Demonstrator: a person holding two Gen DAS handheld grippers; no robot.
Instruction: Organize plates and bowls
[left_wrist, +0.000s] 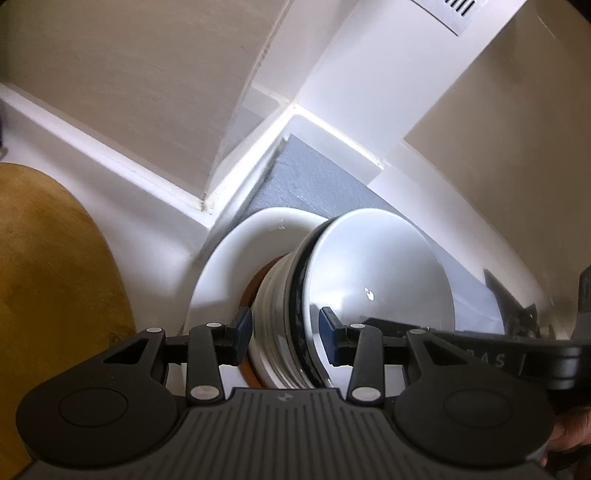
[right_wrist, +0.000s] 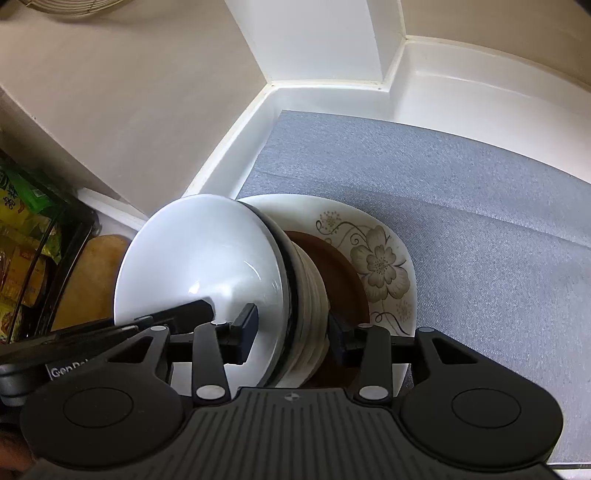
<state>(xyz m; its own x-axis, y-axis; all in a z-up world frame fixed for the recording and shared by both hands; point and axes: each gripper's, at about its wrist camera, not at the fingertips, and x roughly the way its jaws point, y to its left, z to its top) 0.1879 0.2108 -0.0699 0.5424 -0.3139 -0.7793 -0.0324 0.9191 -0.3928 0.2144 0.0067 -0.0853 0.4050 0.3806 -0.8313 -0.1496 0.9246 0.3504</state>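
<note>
Bowls (left_wrist: 284, 332) stood nested in a stack at the lower centre of both views, resting on a brown saucer (right_wrist: 332, 273) that sat on a floral plate (right_wrist: 380, 266); the plate lay on a grey mat (right_wrist: 461, 206) inside a white tray (right_wrist: 332, 92). The top bowl (right_wrist: 199, 266) was white with a dark rim band, its glossy inside filling the centre of the left wrist view. The left claw (left_wrist: 286, 334) straddled the stack's near edge, one blue pad (left_wrist: 243, 332) outside the ribbed walls and the other inside the top bowl; both pads seemed to touch the stack, so it read as grasping the bowls. The right claw (right_wrist: 291, 334) straddled the opposite edge likewise, its left finger (right_wrist: 247, 328) inside the top bowl and its right finger against the ribbed outer wall, also apparently grasping the stack. Each claw's black body showed at the edge of the other's view. A wooden board (left_wrist: 55, 280) filled the left of the left wrist view, and coloured packets (right_wrist: 26, 236) sat at the left edge of the right wrist view.
</note>
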